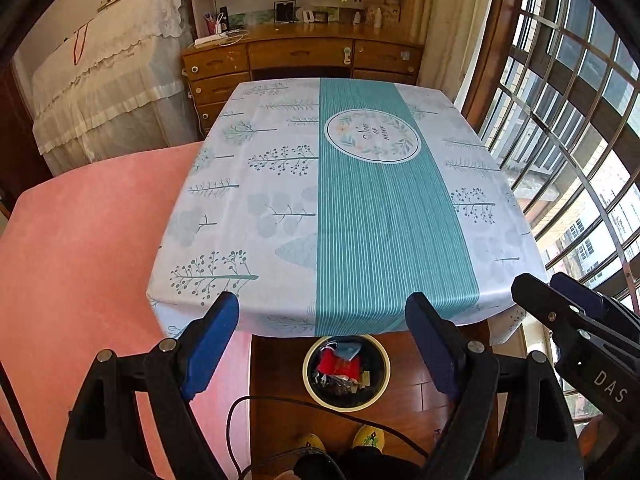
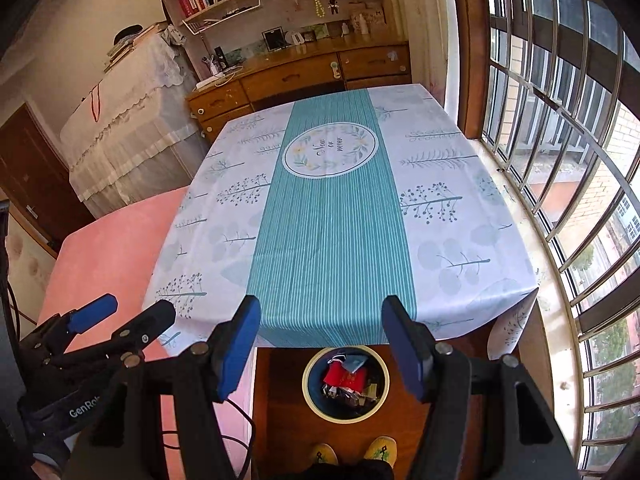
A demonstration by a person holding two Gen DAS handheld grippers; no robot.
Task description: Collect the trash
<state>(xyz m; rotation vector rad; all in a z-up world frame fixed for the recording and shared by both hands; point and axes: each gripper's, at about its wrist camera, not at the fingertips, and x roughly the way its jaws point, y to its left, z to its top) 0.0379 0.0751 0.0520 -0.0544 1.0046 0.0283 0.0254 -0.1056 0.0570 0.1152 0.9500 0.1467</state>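
The trash bin (image 1: 346, 372) sits on the wood floor just past the near edge of the table (image 1: 280, 184), right in front of your yellow slippers (image 1: 368, 437). It's a round bin with a pale rim and dark inside, and it's already got stuff in it: something red (image 2: 345, 378) on top, a blue-grey mask-looking piece (image 2: 354, 361) at the far side, and crinkly silvery wrappers lower down.

Tabletop looks bare to me in both wrist views, just the tree-print cloth with the teal stripe (image 1: 384, 220), so I'd guess you're basically done collecting. What's worth doing now: sweep both cameras across the cloth and the floor around the bin before you call it, since small scraps could hide against that busy print or behind the hanging cloth edge.

Your left gripper (image 1: 324, 320) has its blue pads spread wide with nothing between them. Same for the right gripper (image 2: 320, 322), a bit less wide, also empty. Both hang above the near table edge, side by side, angled down at the bin.

The pink surface (image 1: 80, 260) to the left looks clear too. Watch the black cable (image 1: 240, 404) dangling near the bin if you dip down again.
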